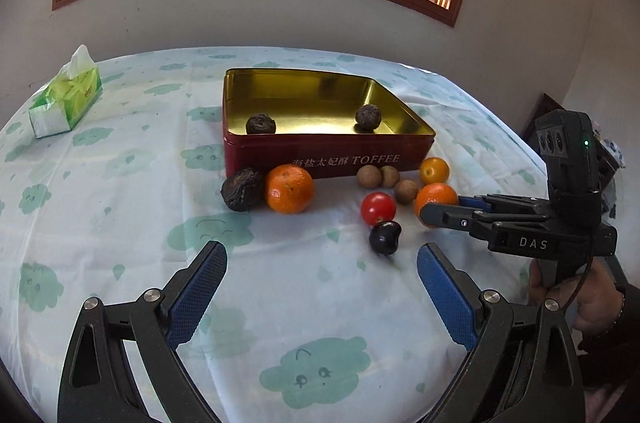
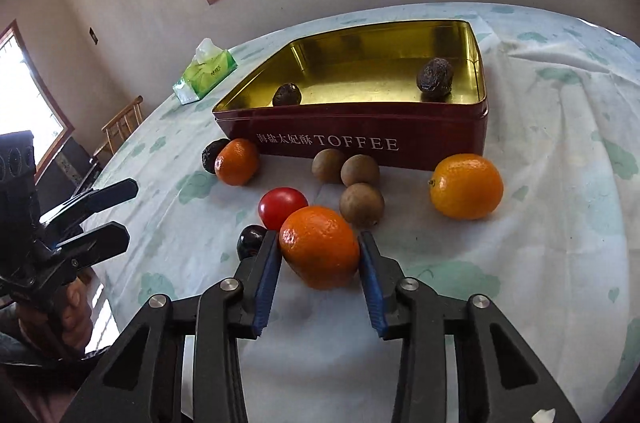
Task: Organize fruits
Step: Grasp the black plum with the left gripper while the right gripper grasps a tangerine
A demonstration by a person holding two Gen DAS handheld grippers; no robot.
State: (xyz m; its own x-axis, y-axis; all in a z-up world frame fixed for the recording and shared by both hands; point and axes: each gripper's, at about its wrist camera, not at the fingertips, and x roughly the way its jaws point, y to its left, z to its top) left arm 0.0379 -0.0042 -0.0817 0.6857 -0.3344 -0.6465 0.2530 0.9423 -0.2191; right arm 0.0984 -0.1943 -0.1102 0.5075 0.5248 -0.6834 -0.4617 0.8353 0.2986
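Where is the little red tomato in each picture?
Left wrist view: the red tomato sits right of centre on the tablecloth, just above the dark plum.
Right wrist view: the red tomato sits near the centre, just behind the orange between the right tool's fingers.
Shared landmark: the red TOFFEE tin, behind the tomato in both views.

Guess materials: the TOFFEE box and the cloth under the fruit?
TOFFEE box: looks like thin sheet metal, a tin; glossy gold inside that mirrors the fruit, smooth red paint outside with printed lettering, rolled rim. Cloth: seems a thin woven fabric, matte pale blue with green cloud prints; it creases and wrinkles. Exact fibre can't be told.
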